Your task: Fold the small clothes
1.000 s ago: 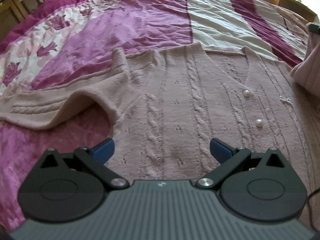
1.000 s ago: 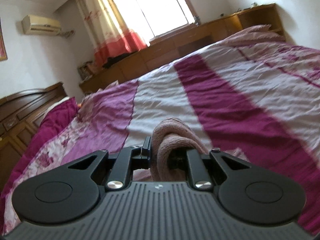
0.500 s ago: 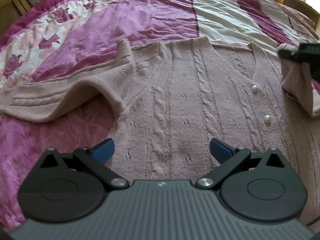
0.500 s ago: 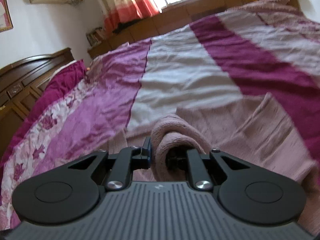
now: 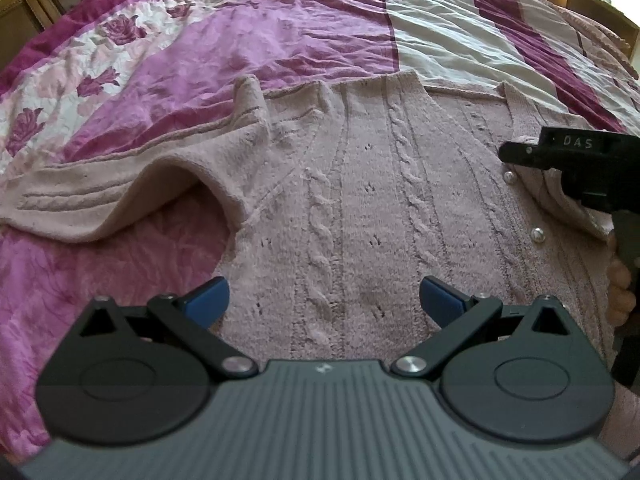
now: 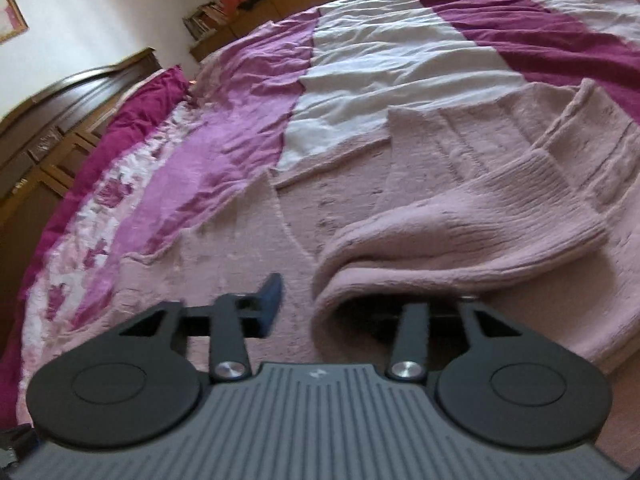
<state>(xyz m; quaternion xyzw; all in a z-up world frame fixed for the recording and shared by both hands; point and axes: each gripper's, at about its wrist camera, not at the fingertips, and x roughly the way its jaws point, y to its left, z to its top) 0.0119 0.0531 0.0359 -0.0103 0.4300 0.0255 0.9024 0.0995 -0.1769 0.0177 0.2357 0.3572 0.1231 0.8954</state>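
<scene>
The cardigan (image 5: 360, 200) lies flat on the bedspread (image 5: 240, 40), one sleeve (image 6: 460, 232) folded across its front.

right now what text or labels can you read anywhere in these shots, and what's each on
"DAS": pale raised letters on the black plastic body of the right claw, seen from the left wrist view.
Small pale logo mark on the grey ribbed housing of the left claw: too small to read.
No other text is legible.
</scene>
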